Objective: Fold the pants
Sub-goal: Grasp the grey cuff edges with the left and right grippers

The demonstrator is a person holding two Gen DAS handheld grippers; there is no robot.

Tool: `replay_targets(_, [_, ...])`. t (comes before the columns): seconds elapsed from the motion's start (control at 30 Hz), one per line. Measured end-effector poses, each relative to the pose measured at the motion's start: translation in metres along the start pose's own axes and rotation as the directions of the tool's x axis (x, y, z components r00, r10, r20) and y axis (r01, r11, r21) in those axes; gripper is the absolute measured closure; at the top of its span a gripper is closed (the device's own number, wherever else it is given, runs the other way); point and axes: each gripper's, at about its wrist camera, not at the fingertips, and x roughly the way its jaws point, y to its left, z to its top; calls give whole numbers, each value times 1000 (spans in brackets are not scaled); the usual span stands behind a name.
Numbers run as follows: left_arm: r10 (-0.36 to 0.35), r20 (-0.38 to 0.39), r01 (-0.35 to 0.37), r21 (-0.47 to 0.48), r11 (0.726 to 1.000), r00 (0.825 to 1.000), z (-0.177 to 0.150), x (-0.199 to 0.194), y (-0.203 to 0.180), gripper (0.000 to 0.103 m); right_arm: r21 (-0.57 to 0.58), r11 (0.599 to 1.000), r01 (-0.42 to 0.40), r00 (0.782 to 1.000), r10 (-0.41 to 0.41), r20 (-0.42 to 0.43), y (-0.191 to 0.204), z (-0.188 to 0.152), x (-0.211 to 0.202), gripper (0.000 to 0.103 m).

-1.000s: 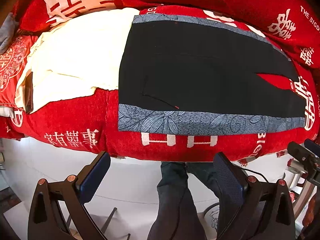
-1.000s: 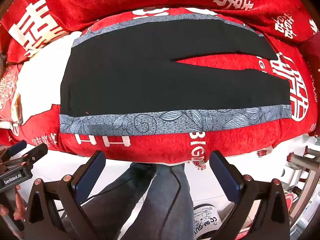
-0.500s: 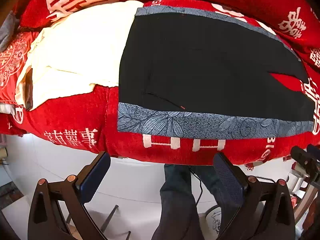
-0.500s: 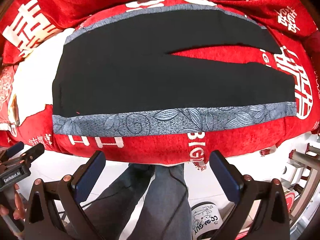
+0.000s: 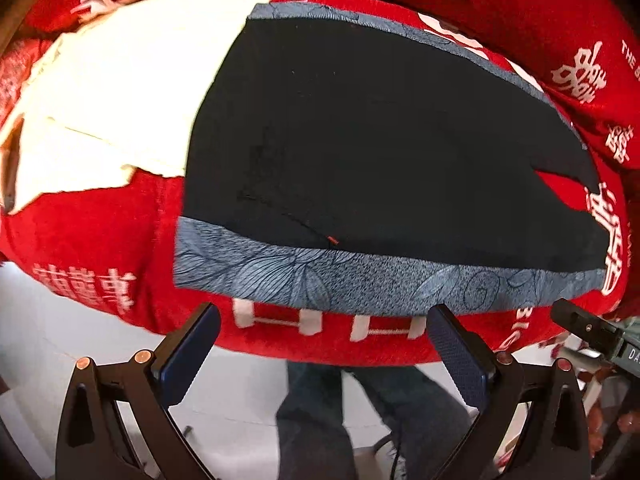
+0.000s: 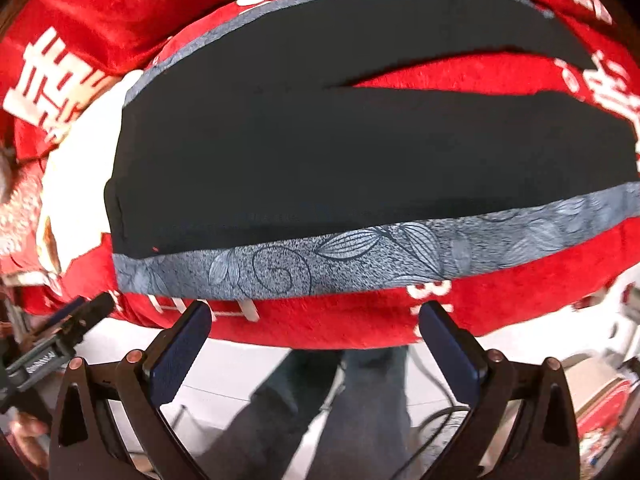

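Black pants (image 5: 380, 140) (image 6: 340, 152) lie flat across a red sofa seat, waist at the left, legs running right with a red gap between them. A blue-grey leaf-patterned stripe (image 5: 360, 284) (image 6: 380, 256) runs along their near side edge. My left gripper (image 5: 324, 344) hangs open just in front of the seat's front edge, below the stripe near the waist end. My right gripper (image 6: 316, 340) is open too, below the stripe's middle. Neither one touches the cloth.
A cream cloth (image 5: 120, 92) lies on the seat left of the waist. Red cushions with white characters (image 5: 580, 72) form the backrest. A person's jeans-clad legs (image 5: 320, 420) (image 6: 340, 412) stand on the white floor in front of the sofa.
Both grippers have moved closer to the sofa, so the pants fill more of each view. Their fingers stay spread as before.
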Motion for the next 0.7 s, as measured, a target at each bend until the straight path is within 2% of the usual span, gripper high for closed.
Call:
replay_targets(0.17, [-11,-2,11,26,1000,1000,4,26,-1,0,86,983,-165,986,164,11,-23,2,22,0])
replay_targets(0.3, [-60,35,59,28,998,998,9,33,-3,0,84,955,-286,958,286,17,-27,1,36,0])
replay_targets(0.4, [-115,43,114,27,993,992,11,39,-2,0,88,924,-372,928,374,2,-28,-5,49,1])
replay_targets(0.43, [-153,35,152,23,988,988,12,42,-1,0,93,915,-392,919,394,-9,-29,-6,54,2])
replay_targets(0.57, [-252,10,252,4,968,968,12,50,10,0,108,880,-463,880,471,-62,-34,-16,81,20])
replay_targets(0.7, [-326,-7,325,-40,945,945,11,55,21,0,140,832,-537,836,547,-38,-40,-19,98,20])
